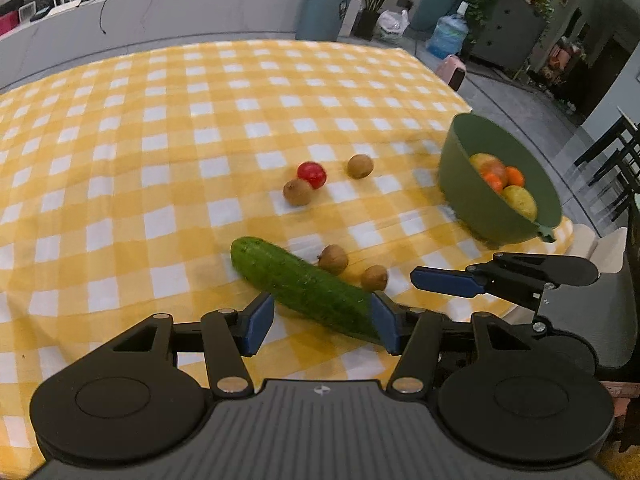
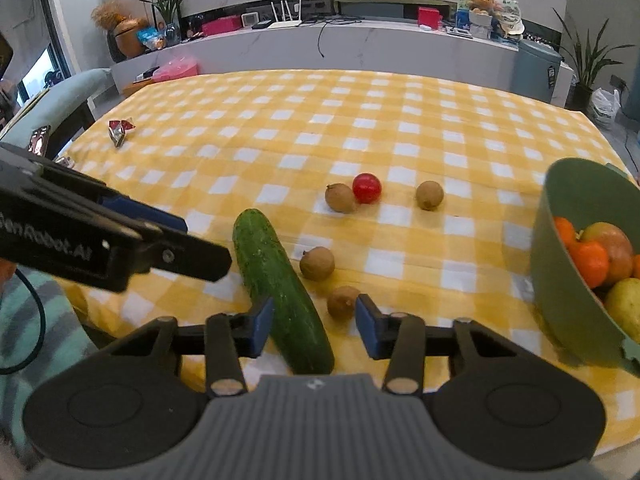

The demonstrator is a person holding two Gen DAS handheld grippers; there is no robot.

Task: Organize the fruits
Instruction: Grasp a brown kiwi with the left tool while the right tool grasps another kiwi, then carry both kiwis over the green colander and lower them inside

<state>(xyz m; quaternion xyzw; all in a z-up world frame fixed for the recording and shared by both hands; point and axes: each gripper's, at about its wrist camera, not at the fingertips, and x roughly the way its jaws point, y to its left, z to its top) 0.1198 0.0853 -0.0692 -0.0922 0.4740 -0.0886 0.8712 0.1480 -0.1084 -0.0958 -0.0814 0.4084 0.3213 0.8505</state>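
Note:
A green cucumber [image 1: 306,286] lies on the yellow checked tablecloth [image 1: 160,160], also in the right wrist view [image 2: 280,292]. Several brown kiwis [image 1: 333,259] and one red fruit [image 1: 312,174] lie beyond it. A green bowl [image 1: 460,184] at the right holds oranges and other fruit; it also shows in the right wrist view [image 2: 560,280]. My left gripper [image 1: 322,322] is open, its jaws either side of the cucumber's near end. My right gripper [image 2: 314,326] is open above the cucumber's near end and a kiwi [image 2: 343,302].
A small red and white wrapper [image 2: 120,130] lies at the table's far left. A chair [image 2: 52,108] stands by the left edge. The table's right edge runs just behind the bowl. A counter [image 2: 360,44] with clutter is beyond the table.

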